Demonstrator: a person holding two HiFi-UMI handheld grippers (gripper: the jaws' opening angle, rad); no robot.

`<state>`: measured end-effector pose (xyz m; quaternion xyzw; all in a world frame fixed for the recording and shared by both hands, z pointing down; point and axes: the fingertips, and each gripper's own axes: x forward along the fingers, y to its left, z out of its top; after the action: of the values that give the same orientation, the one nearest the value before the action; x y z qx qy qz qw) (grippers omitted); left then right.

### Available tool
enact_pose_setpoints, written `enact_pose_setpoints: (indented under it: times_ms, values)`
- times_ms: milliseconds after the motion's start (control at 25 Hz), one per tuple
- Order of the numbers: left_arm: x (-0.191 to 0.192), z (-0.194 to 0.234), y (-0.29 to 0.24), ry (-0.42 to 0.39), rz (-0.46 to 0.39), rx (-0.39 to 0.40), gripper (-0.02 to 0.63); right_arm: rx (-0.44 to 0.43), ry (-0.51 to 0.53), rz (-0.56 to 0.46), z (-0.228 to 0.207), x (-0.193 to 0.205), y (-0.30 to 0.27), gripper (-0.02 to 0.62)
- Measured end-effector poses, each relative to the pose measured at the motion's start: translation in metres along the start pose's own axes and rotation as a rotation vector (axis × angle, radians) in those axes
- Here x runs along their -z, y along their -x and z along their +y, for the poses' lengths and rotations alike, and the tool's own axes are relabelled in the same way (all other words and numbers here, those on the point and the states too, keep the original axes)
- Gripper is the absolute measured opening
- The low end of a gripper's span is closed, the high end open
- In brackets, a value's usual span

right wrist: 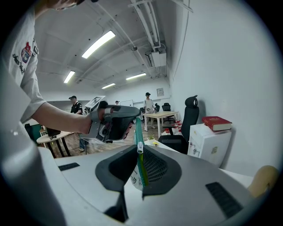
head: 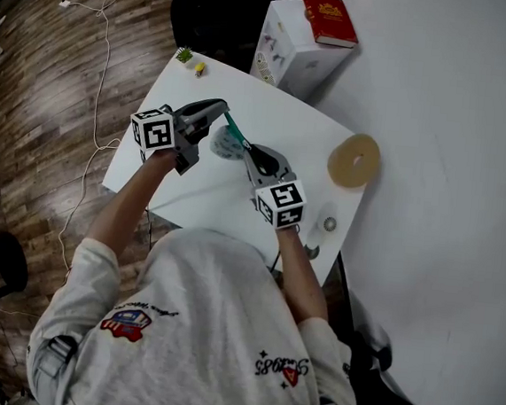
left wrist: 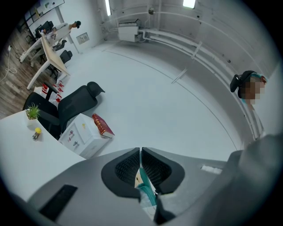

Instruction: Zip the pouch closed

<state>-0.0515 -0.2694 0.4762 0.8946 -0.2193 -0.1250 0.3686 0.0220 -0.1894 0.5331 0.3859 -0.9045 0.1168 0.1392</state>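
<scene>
Seen from the head view, I hold the pouch (head: 224, 143) in the air above the white table (head: 202, 194). It hangs between my left gripper (head: 219, 109) and my right gripper (head: 246, 149), which are close together, with the teal zip (head: 233, 130) running from one to the other. In the left gripper view my jaws are clenched with no gap, pinching a thin edge of the pouch at one end of the zip. Only a sliver of teal tape and pale fabric shows below the pads. In the right gripper view my jaws are clamped on the zip line, with the small metal slider (right wrist: 139, 147) just at the top of the pads. From there the tape runs straight towards the left gripper. I cannot tell how much of the zip is already joined. My left hold looks the weaker of the two: if I pull hard, that narrow edge could slide out, so the pouch swings loose or drops to the table. If the tape goes slack or I pull off its line, the slider may snag fabric and jam, or slip from my right pads.
</scene>
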Motion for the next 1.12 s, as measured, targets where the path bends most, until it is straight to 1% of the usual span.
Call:
enact_pose_setpoints:
  times_ms: [160,360,520,1120]
  values:
    - [0.002,-0.001,-0.001,-0.002,0.007,0.001,0.018,-0.001,-0.002,0.002,0.0,0.003,0.002,0.041]
    - [-0.002,0.002,0.001,0.011,-0.009,-0.005,0.018,0.002,-0.003,0.008,-0.002,0.007,0.004,0.041]
    - [0.0,0.001,0.003,0.004,0.003,-0.007,0.018,0.0,-0.003,0.015,-0.001,0.009,0.005,0.041]
    - [0.0,0.012,0.012,0.01,-0.004,-0.031,0.018,-0.02,0.003,0.028,0.005,0.014,-0.004,0.043]
